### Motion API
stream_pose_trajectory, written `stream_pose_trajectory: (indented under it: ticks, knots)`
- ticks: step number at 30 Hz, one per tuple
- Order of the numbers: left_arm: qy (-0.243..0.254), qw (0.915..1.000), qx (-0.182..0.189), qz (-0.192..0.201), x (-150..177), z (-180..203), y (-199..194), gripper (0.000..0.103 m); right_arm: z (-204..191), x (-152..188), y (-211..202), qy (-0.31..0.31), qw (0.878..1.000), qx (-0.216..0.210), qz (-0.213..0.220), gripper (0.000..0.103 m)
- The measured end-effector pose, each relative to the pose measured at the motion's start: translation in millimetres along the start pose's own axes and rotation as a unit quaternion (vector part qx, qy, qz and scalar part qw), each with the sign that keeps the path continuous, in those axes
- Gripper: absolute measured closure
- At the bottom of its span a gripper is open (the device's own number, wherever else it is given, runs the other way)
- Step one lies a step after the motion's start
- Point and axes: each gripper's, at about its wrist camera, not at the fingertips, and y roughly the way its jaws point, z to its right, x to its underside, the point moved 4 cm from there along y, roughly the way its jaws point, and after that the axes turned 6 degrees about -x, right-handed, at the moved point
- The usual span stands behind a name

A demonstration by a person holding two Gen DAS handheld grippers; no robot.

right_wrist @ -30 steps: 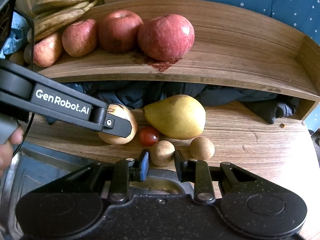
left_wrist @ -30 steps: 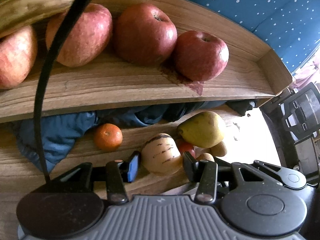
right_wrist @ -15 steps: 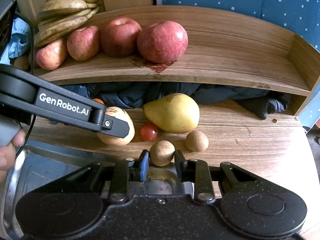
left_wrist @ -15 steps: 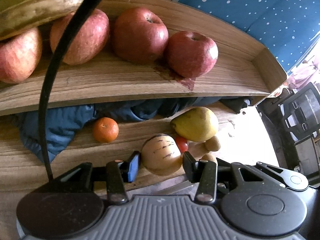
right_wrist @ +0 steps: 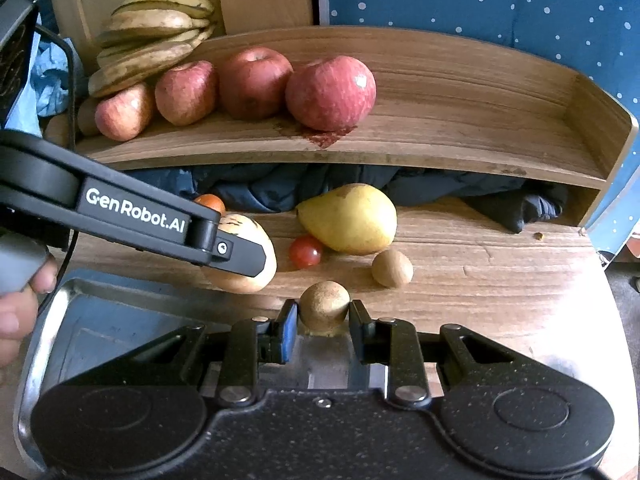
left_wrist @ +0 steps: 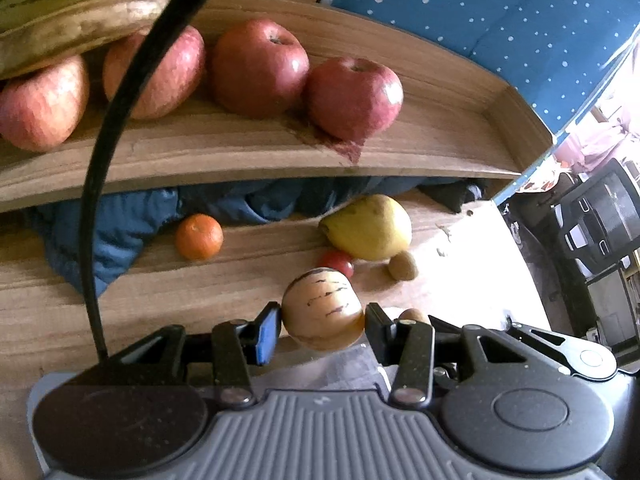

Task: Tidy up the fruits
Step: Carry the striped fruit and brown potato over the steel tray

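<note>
Grippers both loaded: left gripper clamped striped melon, right gripper clamped brown fruit, each held above metal tray edge, likely for sorting there.

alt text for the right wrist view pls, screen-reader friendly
The right gripper grips a small brown fruit over a metal tray, while the left gripper holds a striped cream fruit. Behind, a pear lies under a shelf of apples.

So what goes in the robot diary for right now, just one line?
left gripper: shut on striped melon | right gripper: shut on brown fruit | both above metal tray
</note>
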Motion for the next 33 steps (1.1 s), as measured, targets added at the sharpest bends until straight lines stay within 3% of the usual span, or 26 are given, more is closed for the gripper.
stream_pose_trajectory:
  ticks: [33]
  knots:
    - [0.001, 0.9994, -0.003, -0.035, 52.9, 24.1, -6.9, 0.053, -8.6, 52.4, -35.4, -0.011, 0.999, -0.015, -0.039, 0.074]
